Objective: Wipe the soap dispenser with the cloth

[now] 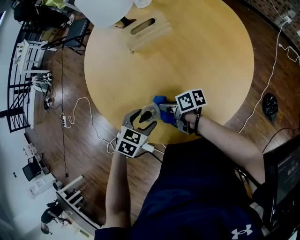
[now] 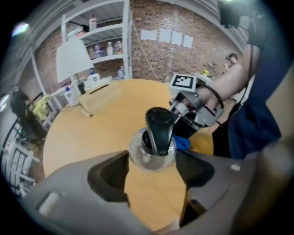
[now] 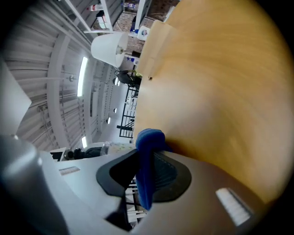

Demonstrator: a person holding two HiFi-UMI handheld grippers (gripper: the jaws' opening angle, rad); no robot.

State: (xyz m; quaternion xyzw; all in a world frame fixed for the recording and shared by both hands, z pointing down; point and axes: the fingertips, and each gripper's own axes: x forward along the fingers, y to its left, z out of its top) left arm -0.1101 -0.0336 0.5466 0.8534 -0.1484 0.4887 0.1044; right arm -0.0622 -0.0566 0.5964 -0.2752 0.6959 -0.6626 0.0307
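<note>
A clear soap dispenser [image 1: 150,112] with a black pump head [image 2: 159,128] stands near the front edge of the round wooden table [image 1: 206,51]. My left gripper [image 1: 144,119] is shut on its clear body [image 2: 148,159], one pad against each side. My right gripper [image 1: 165,111] is just to its right, shut on a folded blue cloth [image 1: 159,99]. In the right gripper view the cloth [image 3: 148,151] stands up between the pads. Seen from the left gripper view, the cloth [image 2: 184,143] lies right behind the dispenser, under the right gripper [image 2: 183,120]. Whether the cloth touches the bottle I cannot tell.
A wooden tissue box [image 1: 145,29] and a white lamp shade [image 1: 104,9] sit at the table's far side. White cables [image 1: 77,112] trail over the wooden floor to the left. Shelves with bottles [image 2: 98,41] stand against a brick wall beyond the table.
</note>
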